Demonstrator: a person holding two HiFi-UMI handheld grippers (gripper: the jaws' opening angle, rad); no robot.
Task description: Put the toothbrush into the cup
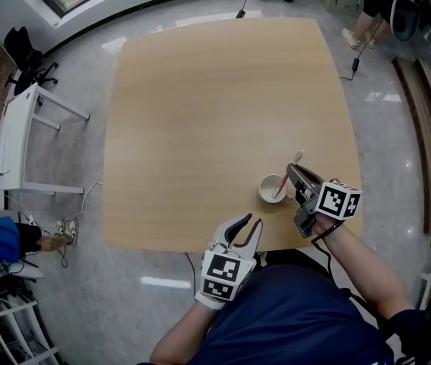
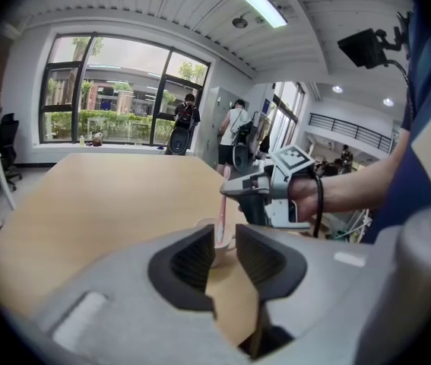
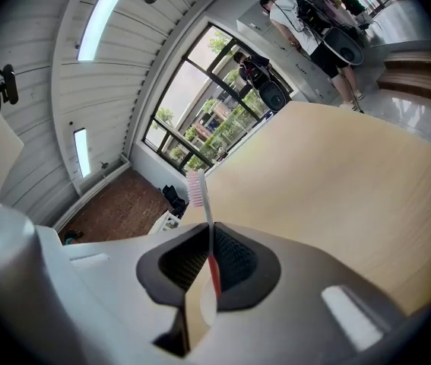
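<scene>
Right gripper (image 1: 293,173), seen from the head view, is clamped on the toothbrush (image 1: 280,190). It holds the brush tilted over the white cup (image 1: 270,188) near the table's (image 1: 200,112) front right corner, with the lower end inside the rim. I see my left gripper (image 1: 248,223) at the near edge, jaws apart and empty.

Left gripper view: its pads (image 2: 192,261) stand apart with nothing between them. Beyond them the cup (image 2: 227,245) stands with the toothbrush (image 2: 221,217) rising out of it, the right gripper (image 2: 234,192) on its upper part.

Right gripper view: both jaws pinch the red handle, and the bristle head (image 3: 196,188) sticks up above them.
</scene>
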